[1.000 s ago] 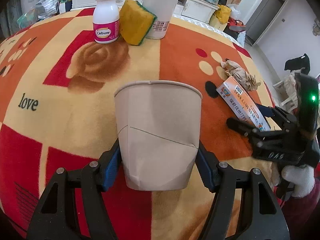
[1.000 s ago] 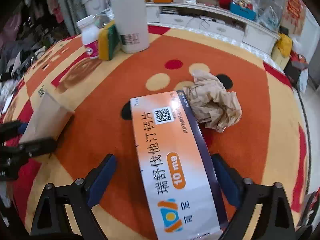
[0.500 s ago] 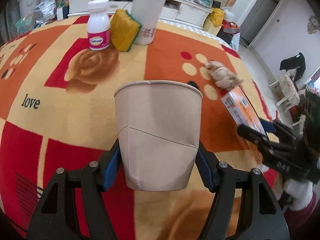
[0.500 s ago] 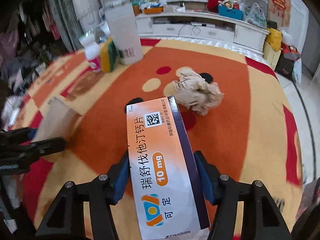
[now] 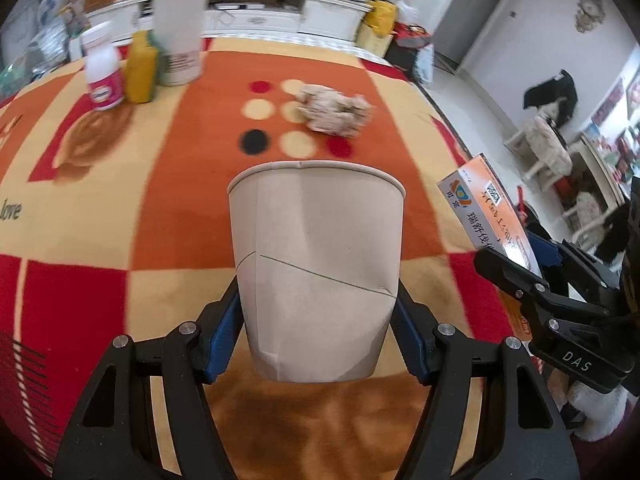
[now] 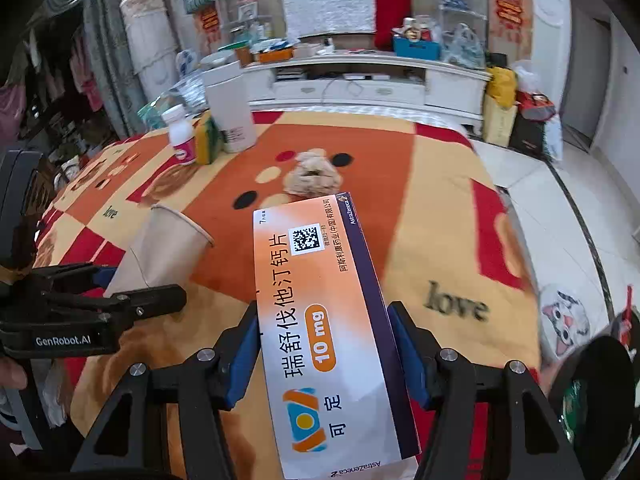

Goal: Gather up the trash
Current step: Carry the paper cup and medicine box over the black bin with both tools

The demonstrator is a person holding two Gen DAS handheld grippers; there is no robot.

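While the left gripper (image 5: 318, 344) clamps a paper cup (image 5: 316, 268) and the right gripper (image 6: 322, 360) pinches a medicine box (image 6: 328, 320), both are held above the table (image 5: 160, 200). Risk: thin cup wall buckles, long box pivots out. Crumpled paper (image 5: 334, 114) remains behind; bottle (image 5: 103, 80), sponge (image 5: 140, 66), canister (image 5: 178, 28) well clear.

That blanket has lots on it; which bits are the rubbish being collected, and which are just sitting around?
Part of the job:
paper cup, held in the left gripper
medicine box, held in the right gripper
crumpled paper, lying on the blanket, probably next

Just lying about:
pill bottle
yellow sponge
white flask
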